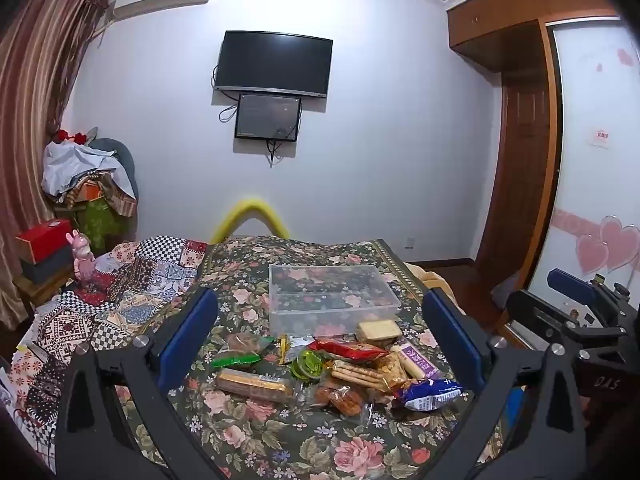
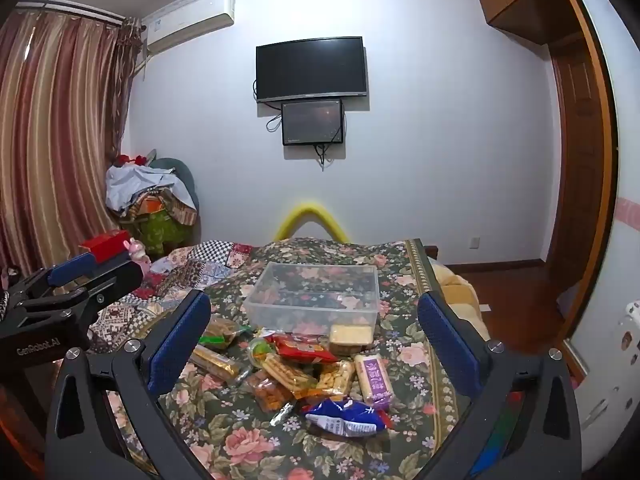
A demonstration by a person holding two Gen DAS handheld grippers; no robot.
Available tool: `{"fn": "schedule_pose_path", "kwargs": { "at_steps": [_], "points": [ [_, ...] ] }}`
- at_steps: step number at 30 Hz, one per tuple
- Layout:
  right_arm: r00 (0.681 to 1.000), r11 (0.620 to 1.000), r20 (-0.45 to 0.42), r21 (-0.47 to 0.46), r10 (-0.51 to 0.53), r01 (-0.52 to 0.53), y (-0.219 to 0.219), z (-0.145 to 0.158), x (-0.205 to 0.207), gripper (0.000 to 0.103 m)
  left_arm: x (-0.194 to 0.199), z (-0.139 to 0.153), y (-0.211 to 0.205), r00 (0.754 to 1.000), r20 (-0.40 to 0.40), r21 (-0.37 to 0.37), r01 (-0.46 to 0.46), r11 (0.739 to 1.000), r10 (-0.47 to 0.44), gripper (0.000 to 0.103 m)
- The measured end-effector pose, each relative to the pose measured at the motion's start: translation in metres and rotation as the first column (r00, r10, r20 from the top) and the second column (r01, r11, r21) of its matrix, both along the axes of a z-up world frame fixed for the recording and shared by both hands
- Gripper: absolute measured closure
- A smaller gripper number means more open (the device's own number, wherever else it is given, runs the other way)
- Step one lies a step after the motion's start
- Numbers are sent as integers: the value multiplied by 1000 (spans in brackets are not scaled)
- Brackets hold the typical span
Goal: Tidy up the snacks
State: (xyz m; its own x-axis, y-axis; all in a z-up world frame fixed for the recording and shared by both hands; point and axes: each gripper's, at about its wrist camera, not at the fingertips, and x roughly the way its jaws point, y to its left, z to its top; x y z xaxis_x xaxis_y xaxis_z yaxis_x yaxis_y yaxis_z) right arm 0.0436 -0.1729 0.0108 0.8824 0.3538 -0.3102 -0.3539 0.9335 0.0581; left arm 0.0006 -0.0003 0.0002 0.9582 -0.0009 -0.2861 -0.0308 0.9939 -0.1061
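We hold both grippers tilted a little downward over the dark floral tablecloth point(image 1: 280, 444), side by side and level with each other. Our left gripper point(image 1: 320, 344) has its two blue-padded fingers point(image 1: 188, 336) spread as wide as they go, with nothing between the pads; our right gripper point(image 2: 316, 344) stands the same way, its blue-padded fingers point(image 2: 452, 344) fully apart and gripping nothing. We take the clear rectangular plastic box point(image 1: 332, 296) as our landmark: it sits open and empty near the far middle of the cloth, beyond both pairs of fingers. The heap of wrapped snacks point(image 1: 340, 368) lies on the cloth just on our side of that box, below and ahead of the open fingers and touched by neither gripper. Closest to the box, almost against its near wall, rests a pale square wafer pack point(image 1: 378, 330); a red crinkled packet point(image 1: 352, 350) lies just nearer to us than that. Left of the box's near corner is a green-ended bag of brown cakes point(image 1: 240, 350), and a long clear sleeve of golden biscuits point(image 1: 256, 384) lies nearer still. Farthest from the box, at the right edge of the heap, sit a purple-labelled white bar point(image 1: 416, 360) and a blue-and-white crumpled pouch point(image 1: 432, 394).
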Motion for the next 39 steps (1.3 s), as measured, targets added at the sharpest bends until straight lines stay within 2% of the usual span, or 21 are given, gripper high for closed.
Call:
{"fn": "schedule_pose_path", "kwargs": {
  "at_steps": [39],
  "points": [
    [1000, 1000, 8, 5, -3, 3, 1, 1, -4, 0, -4, 3, -7, 999, 36, 29, 14, 999, -15, 0]
  ]
}}
